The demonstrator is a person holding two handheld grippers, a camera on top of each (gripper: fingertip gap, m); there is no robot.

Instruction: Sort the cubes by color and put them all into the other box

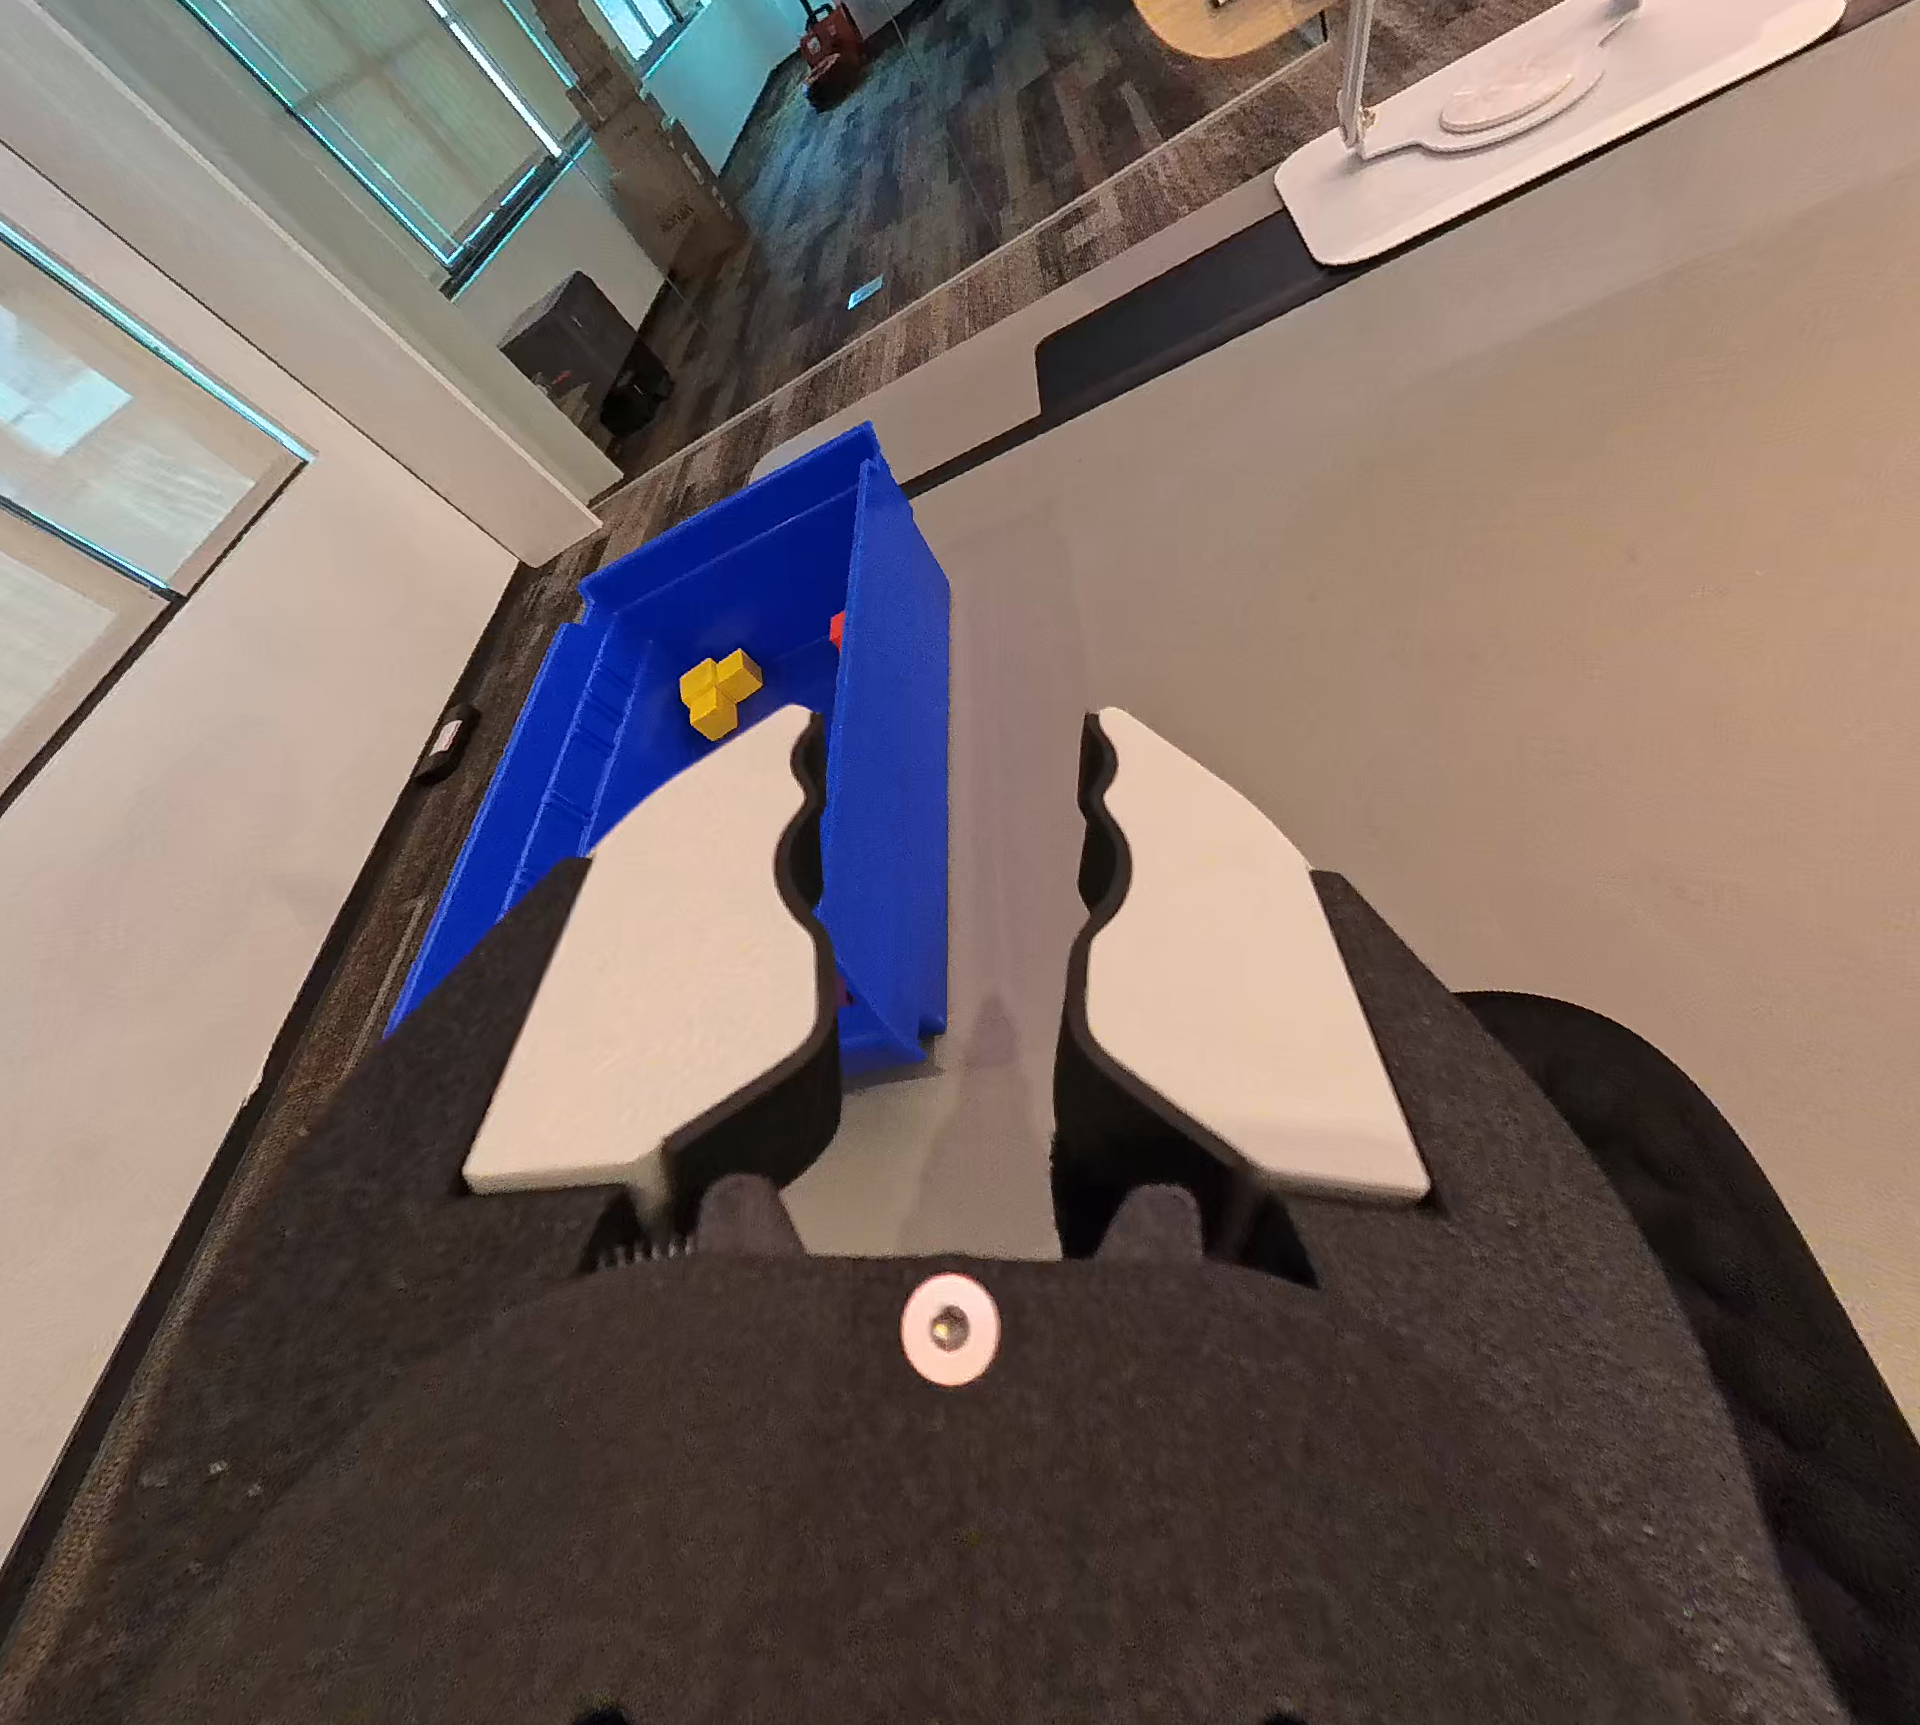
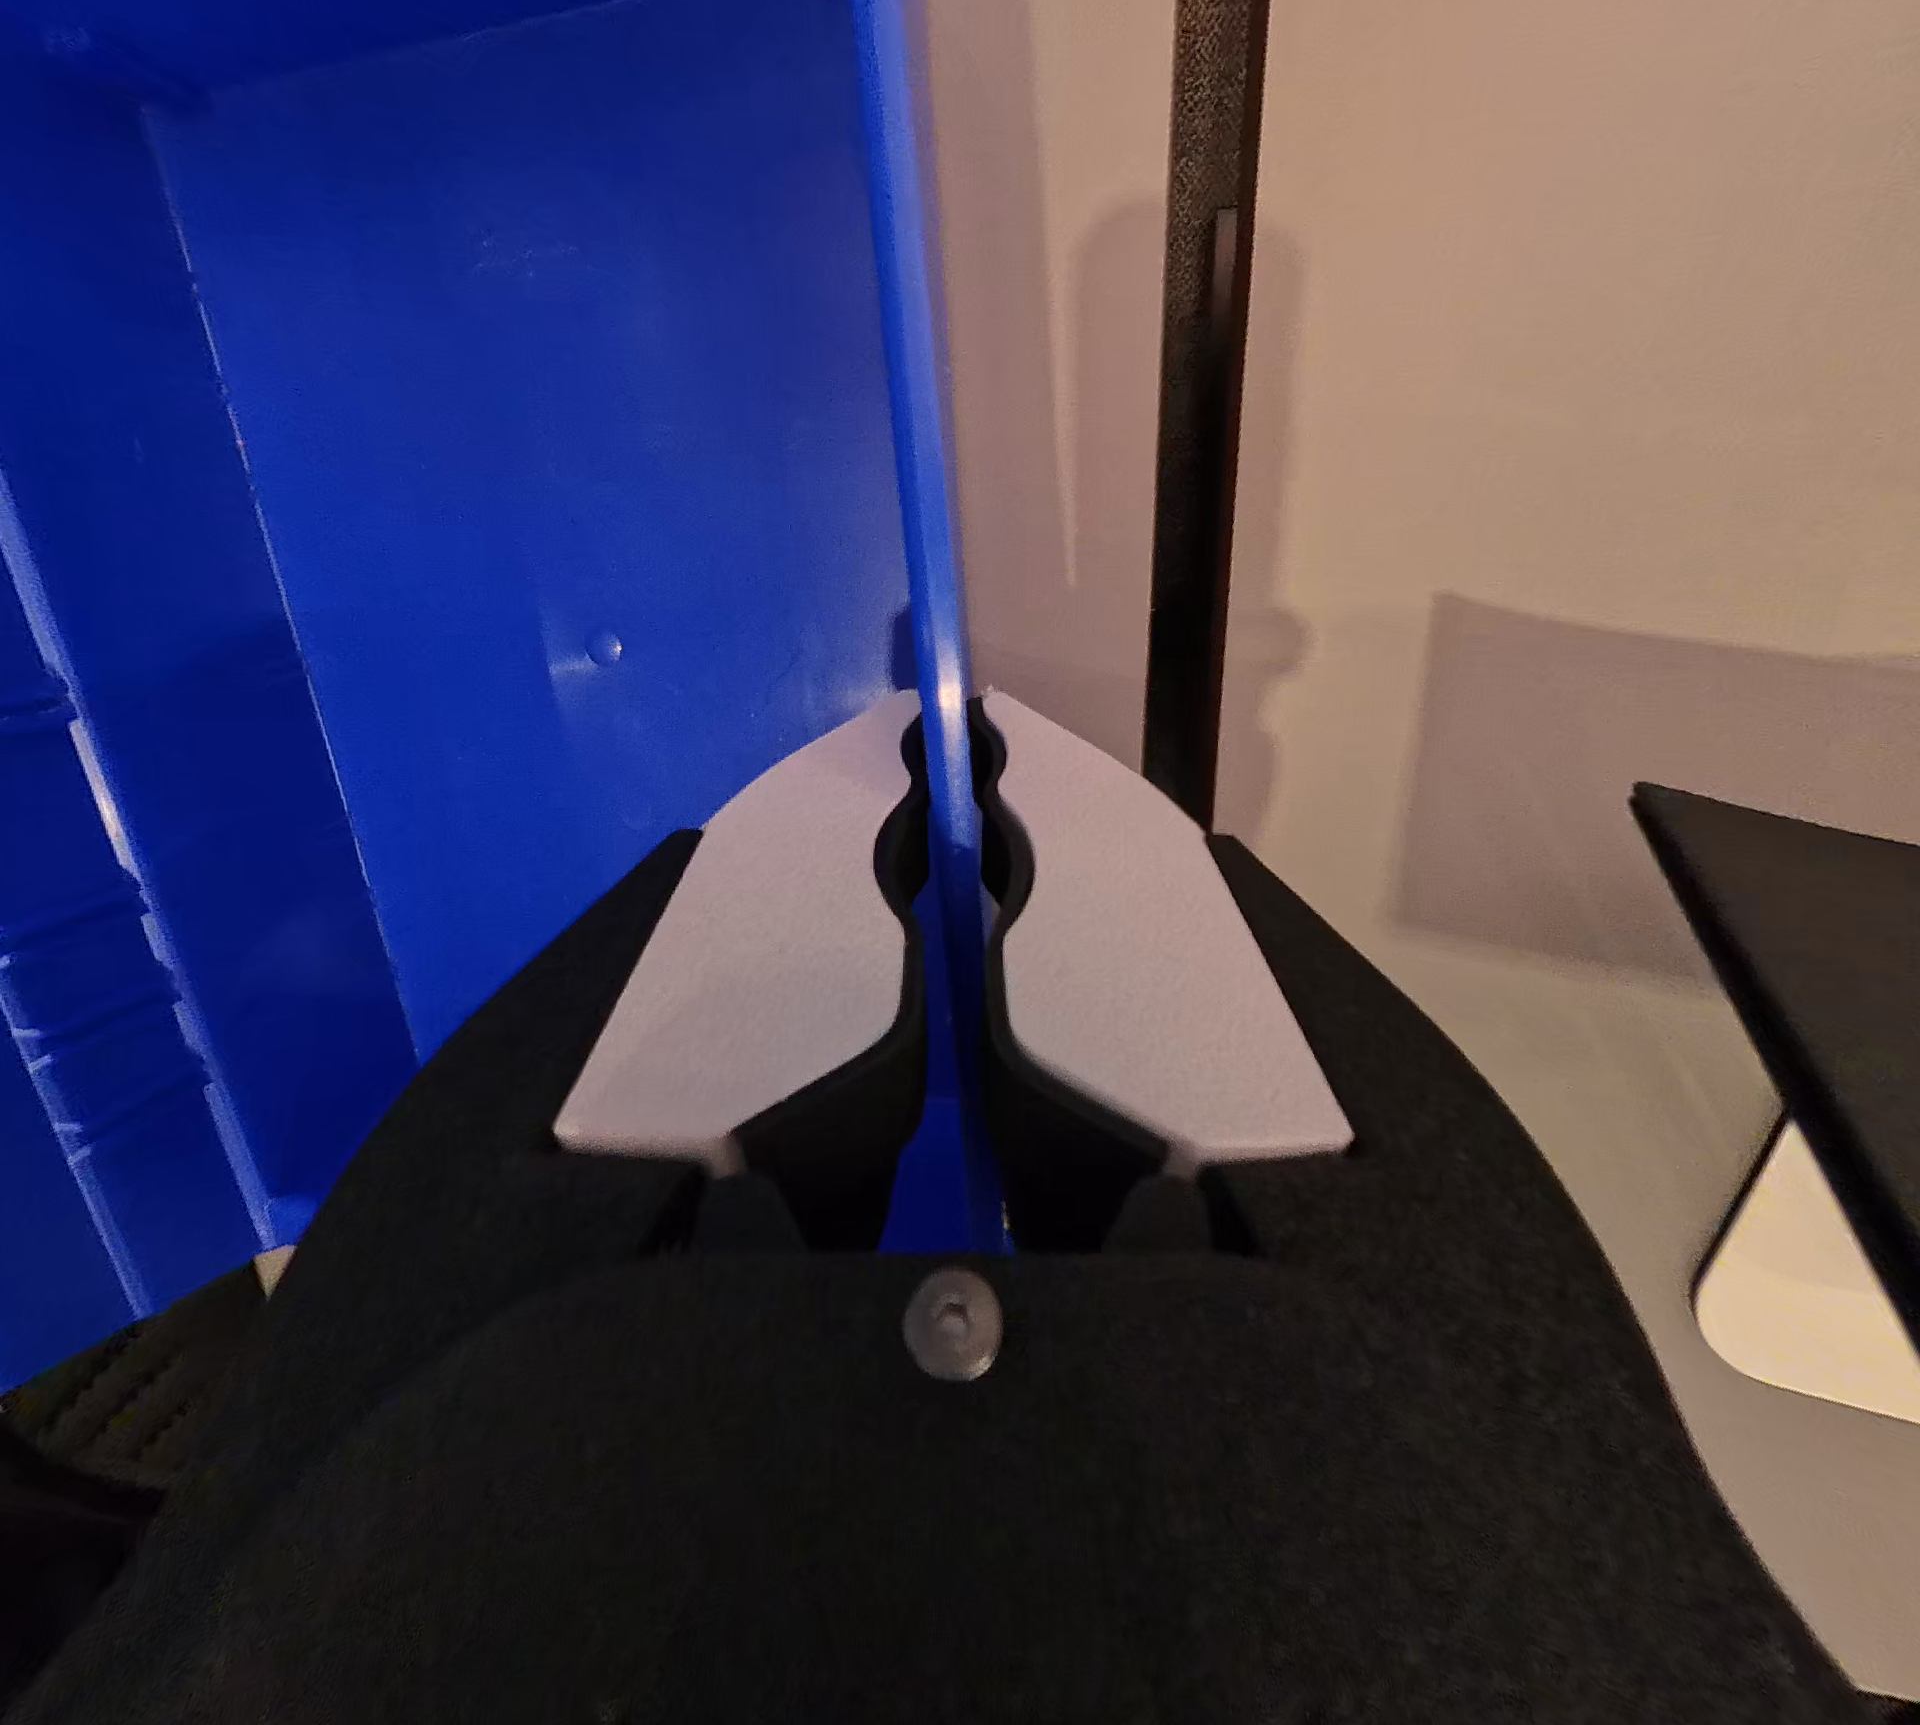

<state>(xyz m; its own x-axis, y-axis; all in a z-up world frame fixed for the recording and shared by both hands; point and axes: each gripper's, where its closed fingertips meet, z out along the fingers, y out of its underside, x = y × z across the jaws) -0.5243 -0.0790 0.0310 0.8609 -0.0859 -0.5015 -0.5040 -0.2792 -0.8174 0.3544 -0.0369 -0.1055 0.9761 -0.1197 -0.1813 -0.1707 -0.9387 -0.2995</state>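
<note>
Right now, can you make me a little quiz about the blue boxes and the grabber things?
1. True or false: the right hand-held gripper is clamped on the side wall of a blue box.
2. What colour is the clump of cubes lying in the blue box with cubes in the left wrist view?
A. green
B. yellow
C. white
3. Fill in: the left hand-held gripper is open and holds ____.

Key:
1. true
2. B
3. nothing
</note>
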